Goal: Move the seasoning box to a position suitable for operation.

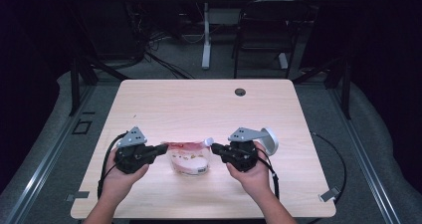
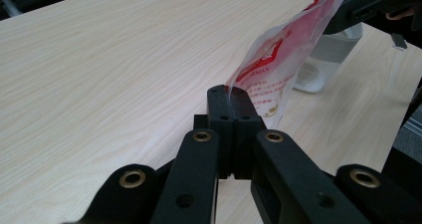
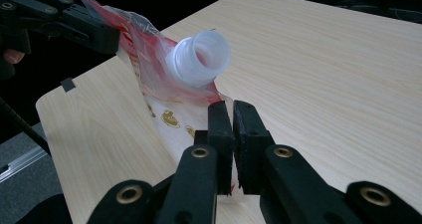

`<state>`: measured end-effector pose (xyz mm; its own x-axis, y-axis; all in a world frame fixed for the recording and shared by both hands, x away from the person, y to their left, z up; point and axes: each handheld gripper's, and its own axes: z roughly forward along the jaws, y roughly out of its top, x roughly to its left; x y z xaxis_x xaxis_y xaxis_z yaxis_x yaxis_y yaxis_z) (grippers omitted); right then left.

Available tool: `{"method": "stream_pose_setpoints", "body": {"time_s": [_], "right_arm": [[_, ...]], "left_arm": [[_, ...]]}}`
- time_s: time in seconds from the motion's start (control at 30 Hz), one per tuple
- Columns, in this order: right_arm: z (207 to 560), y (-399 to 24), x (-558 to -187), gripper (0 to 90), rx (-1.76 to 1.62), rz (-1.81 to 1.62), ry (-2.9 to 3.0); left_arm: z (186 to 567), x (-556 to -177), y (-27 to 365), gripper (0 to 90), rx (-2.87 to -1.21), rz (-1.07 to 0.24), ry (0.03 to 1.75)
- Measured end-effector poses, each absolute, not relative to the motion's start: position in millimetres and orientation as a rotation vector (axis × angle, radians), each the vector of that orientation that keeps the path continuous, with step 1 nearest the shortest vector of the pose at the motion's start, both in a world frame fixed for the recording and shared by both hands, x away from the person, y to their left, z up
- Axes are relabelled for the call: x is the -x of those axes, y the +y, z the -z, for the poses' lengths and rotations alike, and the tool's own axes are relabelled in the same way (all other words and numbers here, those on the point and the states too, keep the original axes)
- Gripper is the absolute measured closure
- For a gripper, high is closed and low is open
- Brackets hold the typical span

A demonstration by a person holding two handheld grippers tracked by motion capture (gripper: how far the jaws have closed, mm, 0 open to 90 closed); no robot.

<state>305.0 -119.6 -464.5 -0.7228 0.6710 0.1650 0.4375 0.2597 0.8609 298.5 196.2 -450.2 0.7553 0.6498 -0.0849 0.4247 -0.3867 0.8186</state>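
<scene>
- My left gripper (image 1: pixel 163 148) is clamped tight on the left top corner of the pouch (image 1: pixel 189 159).
- The pouch stretches level between my hands, above the table (image 1: pixel 199 104).
- My right gripper (image 1: pixel 215 147) pinches the corner beside the open spout (image 3: pixel 199 58); container (image 1: pixel 268 140) lies nearer it.

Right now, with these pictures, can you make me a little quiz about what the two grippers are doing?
1. True or false: the left gripper is shut on an edge of the red and clear pouch.
2. The white spout on the pouch looks: A) capped, B) open with no cap, C) taped over.
3. Fill in: the clear cup stands on the wooden ____.

Key:
1. True. In the left gripper view its jaws pinch the pouch's edge; the right gripper pinches another edge beside the spout.
2. B. The right gripper view looks straight into its open mouth.
3. table.
</scene>
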Motion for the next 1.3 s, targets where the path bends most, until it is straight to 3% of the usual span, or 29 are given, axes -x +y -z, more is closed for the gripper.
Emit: {"method": "stream_pose_setpoints", "body": {"time_s": [0.87,1.07,1.3], "right_arm": [[465,-130,-287,83.3,-1.022,-1.470,2.305],[459,-142,-285,79.5,-1.001,-1.498,2.293],[442,-168,-280,77.8,-1.038,-1.529,2.201]], "left_arm": [[450,-283,191,89.7,-2.042,-0.281,0.784],[449,-281,196,78.1,-2.003,-0.293,0.787],[449,-280,197,71.6,-1.998,-0.296,0.795]]}}
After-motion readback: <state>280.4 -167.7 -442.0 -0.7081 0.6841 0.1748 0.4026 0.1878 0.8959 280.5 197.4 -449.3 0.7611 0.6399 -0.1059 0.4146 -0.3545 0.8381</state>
